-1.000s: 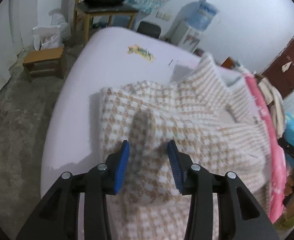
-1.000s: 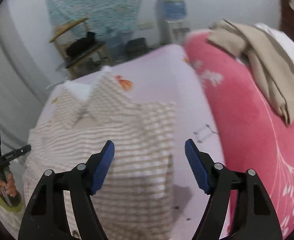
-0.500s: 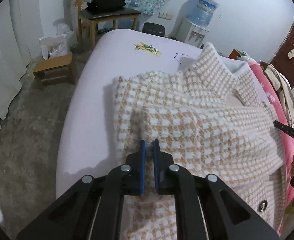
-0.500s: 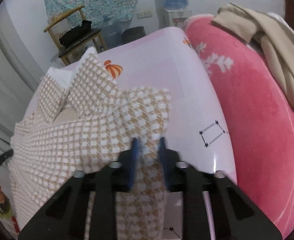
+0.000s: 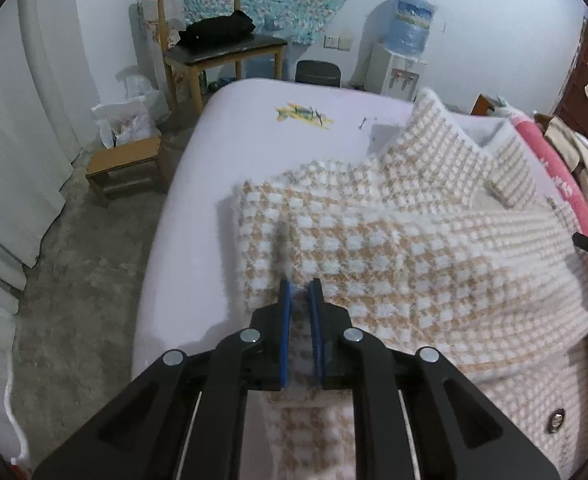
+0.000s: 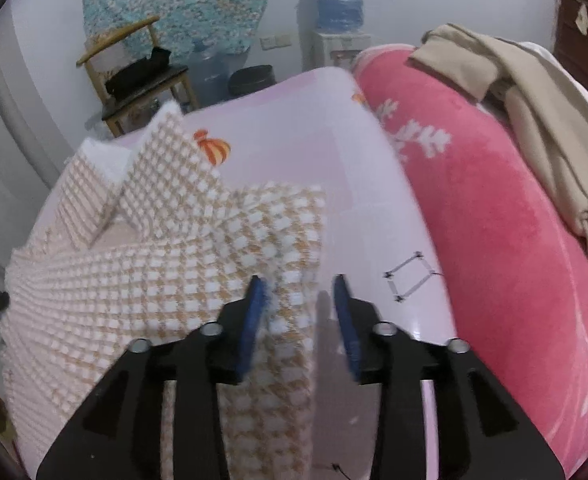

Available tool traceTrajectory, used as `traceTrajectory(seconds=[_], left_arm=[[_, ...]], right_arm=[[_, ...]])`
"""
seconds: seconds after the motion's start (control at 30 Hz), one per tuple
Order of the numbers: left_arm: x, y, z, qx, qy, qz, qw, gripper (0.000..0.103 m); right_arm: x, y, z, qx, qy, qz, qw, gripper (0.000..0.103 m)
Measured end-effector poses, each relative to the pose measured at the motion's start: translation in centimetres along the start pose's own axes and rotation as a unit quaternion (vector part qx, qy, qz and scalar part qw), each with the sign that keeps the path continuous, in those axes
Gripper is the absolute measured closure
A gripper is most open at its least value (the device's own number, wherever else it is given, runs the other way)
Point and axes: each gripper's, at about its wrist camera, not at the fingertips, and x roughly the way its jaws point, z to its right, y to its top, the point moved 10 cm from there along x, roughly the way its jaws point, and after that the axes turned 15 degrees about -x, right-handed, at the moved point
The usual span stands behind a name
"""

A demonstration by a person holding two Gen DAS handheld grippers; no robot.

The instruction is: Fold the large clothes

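With the left gripper [image 5: 301, 320] pinched tight on the coat [image 5: 394, 248] fold ahead of it and the right gripper [image 6: 300, 312] opening, cloth loose between its jaws, the right side may slump and skew the fold.

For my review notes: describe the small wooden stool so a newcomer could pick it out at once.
Start at the bed with the lilac sheet, then look to the concrete floor along its side in the left wrist view. The stool stands there, beside a white plastic bag. Unlike the taller chair behind it, it is low and backless.
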Motion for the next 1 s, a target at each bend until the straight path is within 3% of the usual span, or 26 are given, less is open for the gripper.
traceTrajectory(seconds=[0.1, 0.2, 0.33, 0.47, 0.53, 0.6, 0.63, 0.7, 0.73, 0.9, 1.0], left_arm=[[-3.0, 1.0, -0.1, 0.011, 0.003, 0.046, 0.9989, 0.091], [-4.7, 1.4, 2.1, 0.022, -0.044, 0.057, 0.9971, 0.091], [-3.0, 0.0, 7.5, 0.052, -0.109, -0.004, 0.9927, 0.091], [0.7, -2.1, 11.2, 0.075, -0.132, -0.064, 0.9864, 0.091], [3.1, -2.7, 10.1, 0.068, -0.095, -0.087, 0.9894, 0.091], [3.0, -2.8, 8.7, 0.046, -0.108, -0.092, 0.9888, 0.091], [2.8, -2.6, 8.0, 0.042, -0.103, -0.09, 0.9897, 0.091], [2.0, -2.4, 6.5, 0.042, -0.099, -0.082, 0.9909, 0.091], [1.7, -2.4, 6.0, 0.041, -0.099, -0.081, 0.9909, 0.091], [0.5, -1.8, 5.5, 0.042, -0.085, -0.062, 0.9935, 0.091], [-0.7, -1.1, 6.1, 0.055, -0.078, -0.032, 0.9949, 0.089]], right_arm=[[-3.2, 0.9, -0.3, -0.001, 0.008, 0.034, 0.999, 0.065], [-5.1, 1.8, -4.4, -0.036, 0.058, 0.052, 0.996, 0.064], [-4.0, 1.6, -13.3, -0.117, 0.135, 0.026, 0.984, 0.07], [0.1, 0.1, -18.3, -0.153, 0.156, -0.022, 0.976, 0.078], [1.6, -0.6, -17.8, -0.152, 0.15, -0.034, 0.976, 0.081], [1.5, -0.6, -16.3, -0.142, 0.15, -0.027, 0.978, 0.083], [1.3, -0.7, -15.0, -0.139, 0.133, -0.026, 0.981, 0.089], [0.8, -1.0, -11.9, -0.13, 0.113, -0.022, 0.985, 0.089], [0.7, -1.3, -9.8, -0.11, 0.117, -0.019, 0.987, 0.095], [0.2, -1.6, -2.4, -0.017, 0.091, -0.018, 0.996, 0.095], [-1.2, -0.7, -2.2, -0.025, 0.073, 0.005, 0.997, 0.08]])
